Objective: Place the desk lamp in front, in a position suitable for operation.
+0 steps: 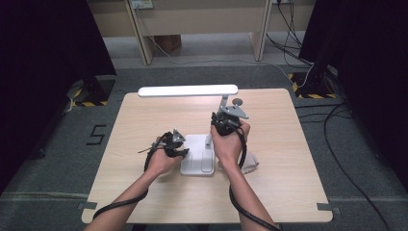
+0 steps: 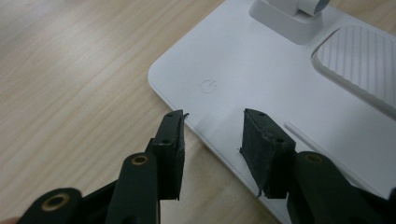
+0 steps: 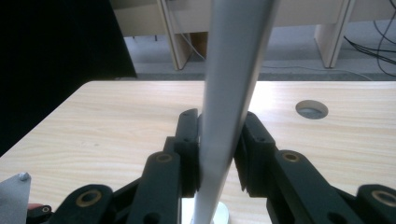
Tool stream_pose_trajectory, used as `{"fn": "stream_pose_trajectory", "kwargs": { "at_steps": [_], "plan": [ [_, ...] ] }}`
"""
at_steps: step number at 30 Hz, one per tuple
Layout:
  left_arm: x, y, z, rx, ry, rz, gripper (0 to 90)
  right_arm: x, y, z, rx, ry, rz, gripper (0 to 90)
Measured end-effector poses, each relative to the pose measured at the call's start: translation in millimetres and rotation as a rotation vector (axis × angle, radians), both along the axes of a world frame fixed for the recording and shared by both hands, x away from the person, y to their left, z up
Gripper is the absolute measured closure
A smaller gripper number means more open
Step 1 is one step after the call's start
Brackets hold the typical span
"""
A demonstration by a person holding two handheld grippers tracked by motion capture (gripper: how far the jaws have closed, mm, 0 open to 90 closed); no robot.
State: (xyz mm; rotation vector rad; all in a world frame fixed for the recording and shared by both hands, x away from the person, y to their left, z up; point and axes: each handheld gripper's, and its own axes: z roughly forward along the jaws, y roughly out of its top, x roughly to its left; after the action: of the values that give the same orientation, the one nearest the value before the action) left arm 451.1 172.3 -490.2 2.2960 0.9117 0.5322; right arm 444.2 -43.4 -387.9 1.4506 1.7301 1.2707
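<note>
A white desk lamp stands mid-table, with a flat base (image 1: 197, 161), a slim upright stem (image 3: 233, 70) and a long light bar (image 1: 187, 90) across the top. My right gripper (image 1: 223, 122) is level with the stem; in the right gripper view the right gripper (image 3: 219, 116) has both pads against it. My left gripper (image 1: 182, 153) sits at the base's left edge. In the left gripper view the left gripper (image 2: 212, 116) is open above the base corner (image 2: 261, 70), just short of the power symbol (image 2: 208, 86), with nothing gripped.
The wooden table (image 1: 144, 125) has bare room left of and behind the lamp. A small grey object (image 1: 251, 163) lies by the right forearm. A cable hole (image 3: 312, 109) is in the tabletop. Dark curtains, desk legs and floor cables surround the table.
</note>
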Motion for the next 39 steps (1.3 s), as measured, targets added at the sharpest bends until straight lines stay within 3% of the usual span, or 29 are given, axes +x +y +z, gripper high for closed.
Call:
{"fn": "stream_pose_trajectory", "kwargs": {
  "at_steps": [10, 32, 37, 39],
  "plan": [
    [-28.0, -0.1, 0.0, 0.033, -0.027, -0.054, 59.0, -25.5, -0.2, -0.8, -0.013, -0.012, 0.013, 72.4],
    [-63.6, -1.4, -0.8, 0.057, -0.057, -0.108, 60.5, -62.1, -3.7, -3.5, -0.037, -0.049, 0.037, 71.0],
    [-64.3, -0.2, -1.2, 0.042, -0.055, -0.1, 59.0, -62.6, -6.1, -4.5, -0.058, -0.065, 0.059, 68.8],
    [-65.9, 2.2, 0.1, 0.003, -0.05, -0.097, 54.1, -63.3, -9.8, -6.3, -0.092, -0.063, 0.121, 58.4]
  ]
}}
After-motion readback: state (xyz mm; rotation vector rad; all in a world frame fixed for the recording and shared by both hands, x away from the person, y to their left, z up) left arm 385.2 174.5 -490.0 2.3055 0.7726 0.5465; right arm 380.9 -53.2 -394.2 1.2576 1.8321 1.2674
